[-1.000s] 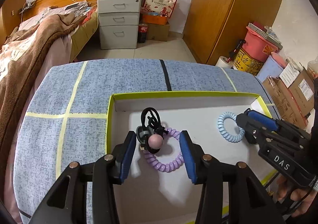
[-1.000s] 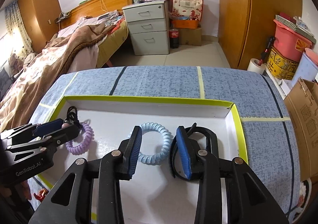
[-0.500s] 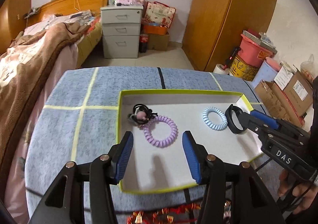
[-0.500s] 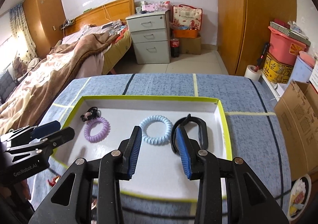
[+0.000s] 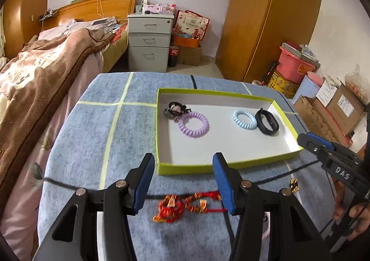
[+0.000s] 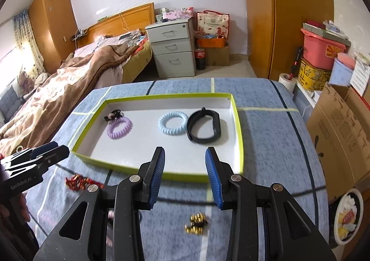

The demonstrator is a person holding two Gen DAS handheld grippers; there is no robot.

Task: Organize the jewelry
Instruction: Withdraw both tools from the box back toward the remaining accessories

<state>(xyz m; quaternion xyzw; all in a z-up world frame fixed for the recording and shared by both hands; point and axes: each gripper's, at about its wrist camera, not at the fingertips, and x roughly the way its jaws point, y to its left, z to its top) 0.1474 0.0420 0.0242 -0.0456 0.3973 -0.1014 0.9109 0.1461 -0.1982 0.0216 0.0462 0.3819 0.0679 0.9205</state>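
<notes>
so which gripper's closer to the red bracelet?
Left. The red bracelet lies just below the left gripper; the right gripper is off to its right, nearer the gold piece.

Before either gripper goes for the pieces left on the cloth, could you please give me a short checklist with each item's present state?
1. Left gripper empty, open: ok.
2. Right gripper empty, open: ok.
3. Purple coil, blue coil and black band inside the tray: ok.
4. Red charm in tray: not ok, on the cloth.
5. Gold piece in tray: not ok, on the cloth.
6. Free room in tray: ok.
</notes>
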